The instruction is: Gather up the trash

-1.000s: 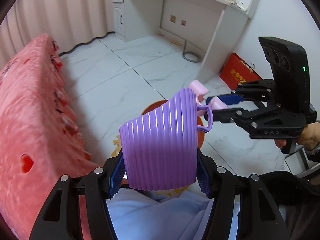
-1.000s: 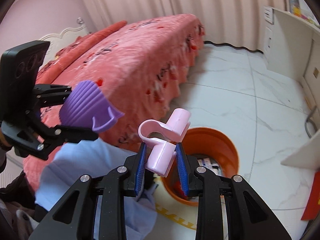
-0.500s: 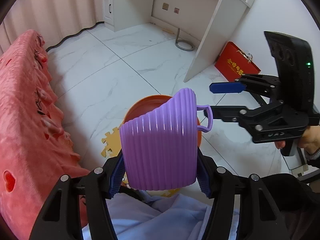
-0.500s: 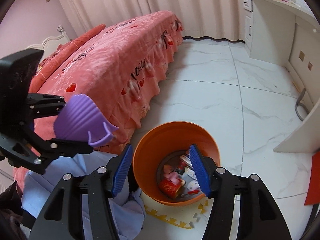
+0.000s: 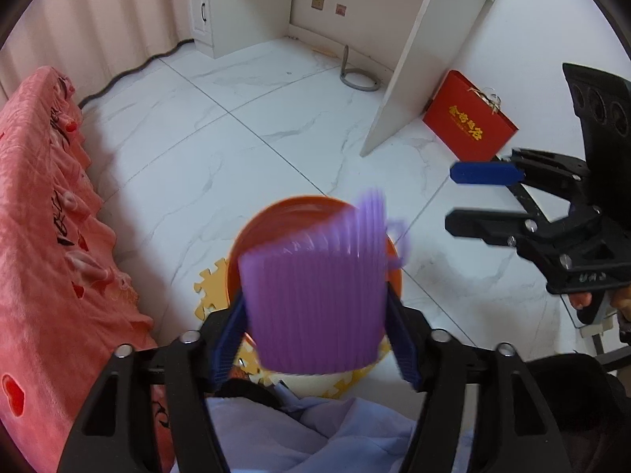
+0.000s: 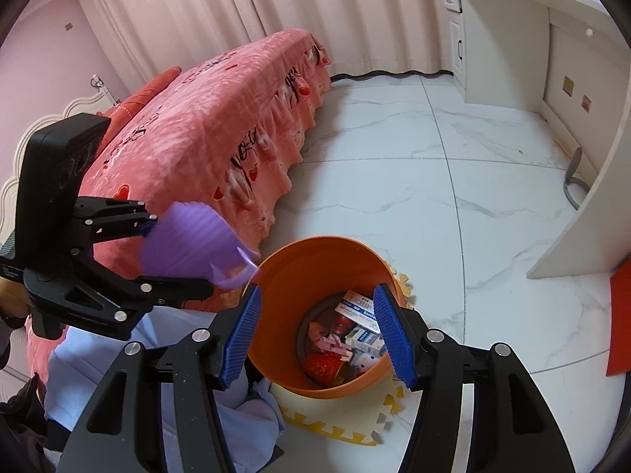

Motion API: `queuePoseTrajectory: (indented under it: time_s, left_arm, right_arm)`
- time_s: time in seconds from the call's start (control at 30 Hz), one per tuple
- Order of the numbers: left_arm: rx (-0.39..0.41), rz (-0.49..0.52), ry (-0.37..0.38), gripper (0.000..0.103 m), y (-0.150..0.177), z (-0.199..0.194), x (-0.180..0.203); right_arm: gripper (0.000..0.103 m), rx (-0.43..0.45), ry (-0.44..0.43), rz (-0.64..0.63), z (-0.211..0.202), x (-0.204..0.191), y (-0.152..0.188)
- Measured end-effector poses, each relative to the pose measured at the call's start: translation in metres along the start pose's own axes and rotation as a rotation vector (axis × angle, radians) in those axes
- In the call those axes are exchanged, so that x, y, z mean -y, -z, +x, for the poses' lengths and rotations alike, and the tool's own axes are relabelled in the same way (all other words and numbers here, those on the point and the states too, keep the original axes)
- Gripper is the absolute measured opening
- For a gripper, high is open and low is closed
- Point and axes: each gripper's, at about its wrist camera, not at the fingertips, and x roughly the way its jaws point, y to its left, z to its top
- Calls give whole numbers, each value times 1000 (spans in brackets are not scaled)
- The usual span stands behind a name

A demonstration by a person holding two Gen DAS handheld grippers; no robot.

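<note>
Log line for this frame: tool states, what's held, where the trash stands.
left tool: open, blurred purple ribbed cup between fingers | right tool: open, holding nothing | orange bin: below both, holds trash

Bright, even daylight, soft shadows; heavy fisheye bending and dark corners, and the purple cup (image 5: pixel 315 295) is smeared with motion blur.

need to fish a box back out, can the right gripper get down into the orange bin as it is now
Probably yes. The right gripper is open and empty, poised right above the orange bin, whose mouth is uncovered. The purple cup at the left gripper sits off to the rim's side, not over the boxes.
</note>
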Motion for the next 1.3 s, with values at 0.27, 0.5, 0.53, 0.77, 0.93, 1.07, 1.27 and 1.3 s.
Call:
queuePoseTrajectory:
  time_s: [0.27,0.5,0.53,0.77,0.93,1.07,1.27,1.3]
  left_arm:
    - [30,-15,-15,82,2,-5,1]
    - [52,-59,-34,83,11,-21,-3]
    - [55,-64,-38,83,13,-23,-3]
    - [89,-76,-54,83,20,-42,-1]
    - [142,-109,-69,83,33,-67,-3]
    - [175,-151,-106,85,52,-90,-9]
    - [251,-268,-164,87,94,-133,-21]
    - [269,-300,-186,87,107,-143,-24]
  right_arm:
    - [59,1,-11,-7,1,-11,-1]
    - [60,13,-25,-44,-4,-31,-8]
    - [60,15,-29,-49,-5,-34,-8]
    - [60,37,-39,-74,-16,-53,-11]
    - [60,53,-62,-91,-25,-72,-12]
    - [62,54,-94,-130,-29,-99,-12]
    - [70,74,-161,-215,-38,-155,-12]
    - [70,75,-174,-229,-39,-164,-12]
